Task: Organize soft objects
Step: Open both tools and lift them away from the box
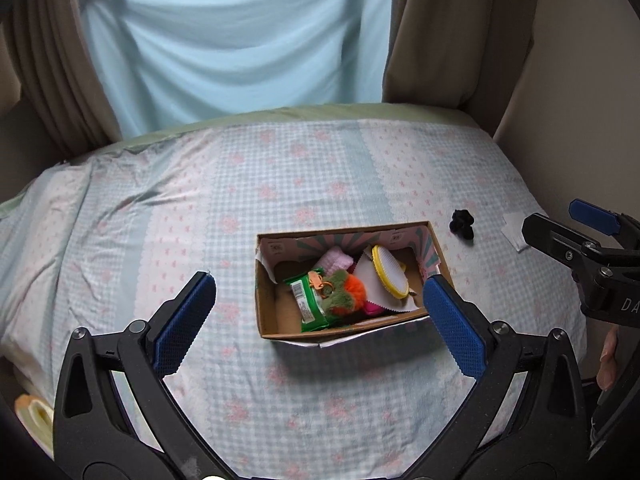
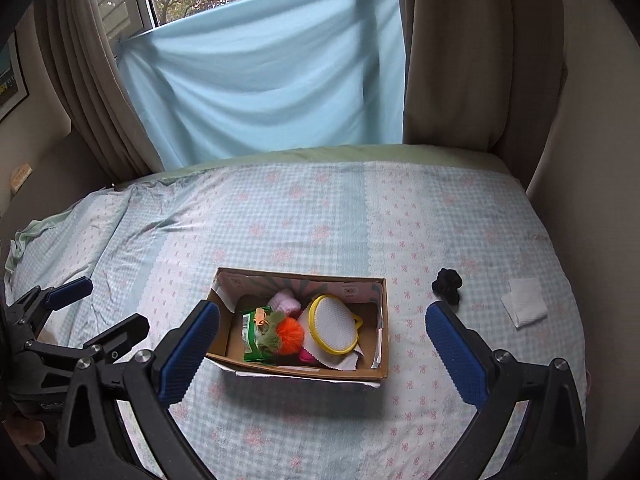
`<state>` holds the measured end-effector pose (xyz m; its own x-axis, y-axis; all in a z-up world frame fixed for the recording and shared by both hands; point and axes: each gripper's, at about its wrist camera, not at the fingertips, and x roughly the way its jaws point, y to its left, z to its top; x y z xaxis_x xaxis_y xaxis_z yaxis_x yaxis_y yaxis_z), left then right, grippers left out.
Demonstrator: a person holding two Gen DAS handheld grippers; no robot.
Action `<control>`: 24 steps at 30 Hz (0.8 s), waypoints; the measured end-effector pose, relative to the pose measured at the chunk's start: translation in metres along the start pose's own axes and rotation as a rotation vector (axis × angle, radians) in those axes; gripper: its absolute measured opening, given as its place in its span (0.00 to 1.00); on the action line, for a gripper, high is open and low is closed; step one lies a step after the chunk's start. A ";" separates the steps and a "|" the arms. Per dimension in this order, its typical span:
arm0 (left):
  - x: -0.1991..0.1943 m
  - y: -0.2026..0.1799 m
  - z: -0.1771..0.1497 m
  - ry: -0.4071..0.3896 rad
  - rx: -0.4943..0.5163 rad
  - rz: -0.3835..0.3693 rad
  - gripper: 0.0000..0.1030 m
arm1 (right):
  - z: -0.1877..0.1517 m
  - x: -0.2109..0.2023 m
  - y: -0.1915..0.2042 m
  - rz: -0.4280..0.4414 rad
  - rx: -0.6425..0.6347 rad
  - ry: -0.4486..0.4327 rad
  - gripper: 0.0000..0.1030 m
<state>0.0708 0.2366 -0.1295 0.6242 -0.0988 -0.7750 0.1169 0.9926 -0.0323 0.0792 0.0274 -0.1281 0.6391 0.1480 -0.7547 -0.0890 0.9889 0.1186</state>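
Observation:
An open cardboard box (image 1: 264, 312) (image 2: 383, 320) sits on the bed. Inside lie a green packet (image 1: 306, 300) (image 2: 250, 334), an orange and green plush (image 1: 348, 292) (image 2: 286, 334), a pink soft item (image 1: 336, 260) (image 2: 285, 302), a yellow-rimmed white pad (image 1: 388, 270) (image 2: 334, 324) and a white cloth (image 1: 370, 280). A black scrunchie (image 1: 463, 224) (image 2: 448, 285) and a folded white tissue (image 2: 524, 302) (image 1: 514, 232) lie on the bed right of the box. My left gripper (image 1: 320, 304) is open and empty above the box's near side. My right gripper (image 2: 324, 328) is open and empty, also over the box.
The bed (image 1: 280, 176) (image 2: 300, 220) has a checked pale blue and pink cover. A light blue sheet (image 2: 260, 80) hangs over the window behind, between beige curtains (image 2: 440, 60). A wall (image 2: 592, 140) borders the bed's right side.

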 end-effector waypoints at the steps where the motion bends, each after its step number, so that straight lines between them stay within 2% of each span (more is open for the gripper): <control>1: -0.009 0.000 0.000 -0.017 -0.010 0.000 1.00 | 0.000 -0.009 0.001 -0.007 0.005 -0.016 1.00; 7: -0.038 -0.010 0.004 -0.068 -0.007 -0.012 1.00 | -0.002 -0.038 -0.007 -0.050 0.016 -0.063 1.00; 13: -0.036 -0.041 0.019 -0.097 0.034 -0.053 1.00 | -0.008 -0.059 -0.041 -0.100 0.083 -0.101 1.00; 19: -0.020 -0.097 0.033 -0.095 0.042 -0.076 1.00 | -0.012 -0.070 -0.103 -0.158 0.123 -0.120 1.00; 24: 0.006 -0.157 0.045 -0.098 0.026 -0.051 1.00 | -0.011 -0.067 -0.170 -0.169 0.128 -0.109 1.00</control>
<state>0.0910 0.0769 -0.1006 0.6893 -0.1569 -0.7073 0.1700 0.9840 -0.0526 0.0433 -0.1508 -0.1045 0.7161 -0.0285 -0.6975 0.1199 0.9893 0.0827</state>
